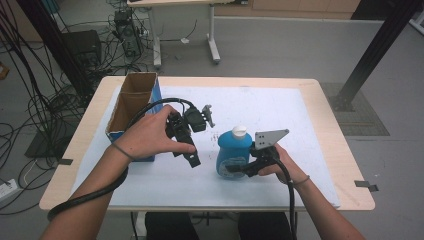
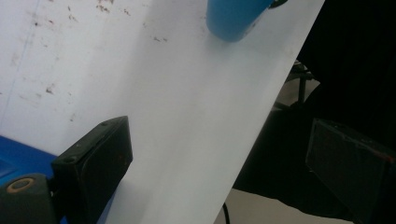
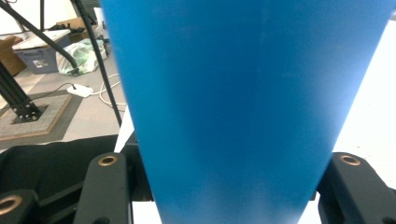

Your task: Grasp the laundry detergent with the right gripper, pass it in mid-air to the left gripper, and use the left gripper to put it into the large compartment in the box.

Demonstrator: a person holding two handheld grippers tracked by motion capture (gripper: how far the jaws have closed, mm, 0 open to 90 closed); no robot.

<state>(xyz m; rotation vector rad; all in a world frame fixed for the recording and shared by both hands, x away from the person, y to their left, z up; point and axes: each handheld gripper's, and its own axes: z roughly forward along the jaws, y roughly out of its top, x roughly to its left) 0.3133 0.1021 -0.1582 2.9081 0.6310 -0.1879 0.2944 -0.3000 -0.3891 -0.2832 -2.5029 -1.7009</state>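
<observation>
**High view: blue bottle gripped, box waits at left**

High view, largest first: the table [image 1: 330, 120] under its white sheet fills mid-frame. The open cardboard box [image 1: 131, 102] with a blue side sits at left centre. The blue bottle [image 1: 233, 152], white cap up, stands just right of centre, and the right gripper [image 1: 239, 170] clamps its lower body from the right. The left gripper [image 1: 192, 159] hangs between box and bottle with its jaws spread, holding nothing.

Judged step: bottle grasped, not yet carried. The next move probably calls for a clean lift and a carry left to the box, past the free gripper.

Right gripper view: blue wall of the bottle [image 3: 243, 107] wedged between both jaws, confirming the grip. Left gripper view: wide gap between the jaws and the bottle base [image 2: 233, 21] at top centre.
</observation>
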